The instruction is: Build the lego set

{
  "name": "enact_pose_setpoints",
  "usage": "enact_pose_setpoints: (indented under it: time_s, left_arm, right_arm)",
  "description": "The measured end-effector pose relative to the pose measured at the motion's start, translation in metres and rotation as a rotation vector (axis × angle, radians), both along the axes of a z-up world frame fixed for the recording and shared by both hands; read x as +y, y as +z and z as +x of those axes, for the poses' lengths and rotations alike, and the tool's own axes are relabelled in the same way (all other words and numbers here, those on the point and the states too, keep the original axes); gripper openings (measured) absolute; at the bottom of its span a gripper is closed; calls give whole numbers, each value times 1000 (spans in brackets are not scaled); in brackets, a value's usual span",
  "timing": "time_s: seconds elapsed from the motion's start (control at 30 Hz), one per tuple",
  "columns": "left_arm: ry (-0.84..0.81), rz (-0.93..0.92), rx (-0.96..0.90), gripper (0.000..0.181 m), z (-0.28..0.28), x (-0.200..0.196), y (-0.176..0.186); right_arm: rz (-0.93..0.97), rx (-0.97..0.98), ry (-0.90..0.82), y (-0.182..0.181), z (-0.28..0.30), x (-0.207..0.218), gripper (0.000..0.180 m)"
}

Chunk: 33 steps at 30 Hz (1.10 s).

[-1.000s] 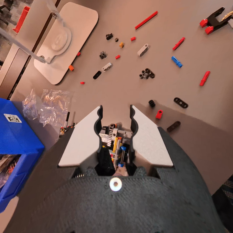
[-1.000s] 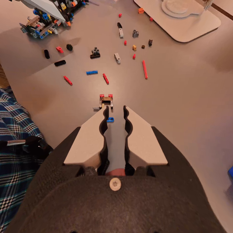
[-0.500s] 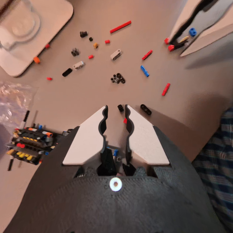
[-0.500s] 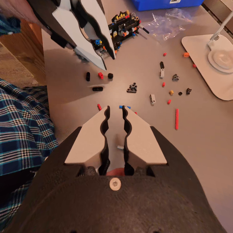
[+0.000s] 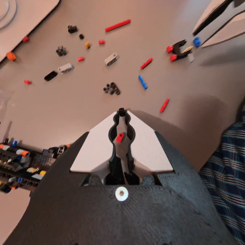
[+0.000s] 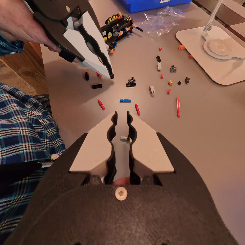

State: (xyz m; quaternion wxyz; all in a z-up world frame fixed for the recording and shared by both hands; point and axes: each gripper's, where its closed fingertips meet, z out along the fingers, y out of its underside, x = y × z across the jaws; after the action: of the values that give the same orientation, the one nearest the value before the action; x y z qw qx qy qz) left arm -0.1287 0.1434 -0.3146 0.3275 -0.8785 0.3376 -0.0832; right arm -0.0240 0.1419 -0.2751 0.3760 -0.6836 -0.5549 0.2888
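My left gripper [image 5: 121,114] is shut on a small black gear [image 5: 121,110] at its fingertips, low over the table. A small red piece [image 5: 120,137] lies on the table under its fingers. The right wrist view shows this gripper [image 6: 112,76] at upper left with the gear [image 6: 112,76] at its tip. The partly built black lego model [image 5: 19,159] stands to its left, and also shows in the right wrist view [image 6: 118,30]. My right gripper [image 6: 122,114] is narrowly open and empty above a grey pin [image 6: 124,137]. A black fork piece with red ends [image 5: 177,50] lies beside it.
Loose parts are scattered on the grey table: a long red axle [image 6: 178,106], a blue pin [image 6: 125,100], red pins [image 6: 101,104], a black-grey connector cluster [image 6: 131,82]. A white stand base [image 6: 212,63], blue bin [image 6: 152,5] and plastic bags [image 6: 159,22] are at the back. A plaid sleeve [image 6: 26,126] is at the left. Spacing between my two grippers at the tips: around 12 cm. The small red piece [image 5: 120,137] is closer to my left gripper, around 4 cm from its tips; the right tips are 15 cm off. The partly built black lego model [image 5: 19,159] is closer to my left gripper, around 15 cm from its tips; the right tips are 25 cm off. It turns up in the right wrist view [image 6: 116,30] as well.
My left gripper let go of the lego model, moved right to the black gear and shut on it. My right gripper swung left and back over the fork piece.
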Motion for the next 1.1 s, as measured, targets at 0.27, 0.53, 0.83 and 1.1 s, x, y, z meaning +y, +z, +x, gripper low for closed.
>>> enact_pose_setpoints:
  time_s: [0.27, 0.53, 0.83, 1.1]
  left_arm:
    - [-284, 154, -256, 6, 90, -7, 46]
    - [-499, 224, -295, 6, 126, -22, 58]
    - [-616, 212, -324, 6, 133, -33, 60]
    - [-655, 196, -335, 6, 133, -39, 57]
  right_arm:
    - [-40, 76, 66, 10, 8, -8, 12]
    - [-19, 100, 170, 13, 12, -19, 8]
    - [-64, 145, 239, 16, 19, -29, 7]
    - [-111, 180, 279, 19, 20, -35, 4]
